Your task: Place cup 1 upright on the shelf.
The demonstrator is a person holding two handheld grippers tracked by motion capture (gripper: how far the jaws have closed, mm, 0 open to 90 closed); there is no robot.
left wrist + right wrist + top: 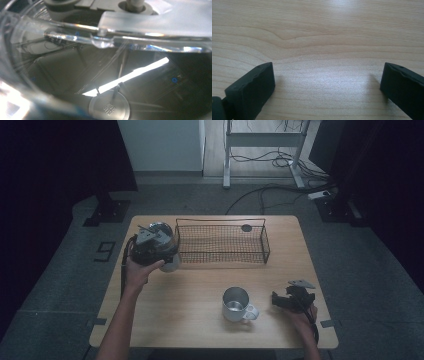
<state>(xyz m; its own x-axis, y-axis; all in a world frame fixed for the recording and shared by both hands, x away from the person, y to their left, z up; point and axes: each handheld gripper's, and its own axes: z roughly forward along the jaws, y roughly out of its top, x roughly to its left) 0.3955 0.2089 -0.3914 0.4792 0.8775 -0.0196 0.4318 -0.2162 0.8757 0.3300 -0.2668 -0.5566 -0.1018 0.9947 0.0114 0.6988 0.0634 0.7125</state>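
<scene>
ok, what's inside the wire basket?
The basket looks empty through its mesh. Its left end is hidden behind the left gripper and the metal cup it holds.

Wire basket [222, 242] beside lifted cup [169, 262]

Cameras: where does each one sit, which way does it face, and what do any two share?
High view: above the person's side, looking forward and down on the light wooden table; both forearms, left gripper and right gripper show.
Left gripper view: pressed close against a shiny steel cup, looking into it.
Right gripper view: low, facing bare table; its black fingers stand apart.
Shared: high and left views both show the held cup.
</scene>
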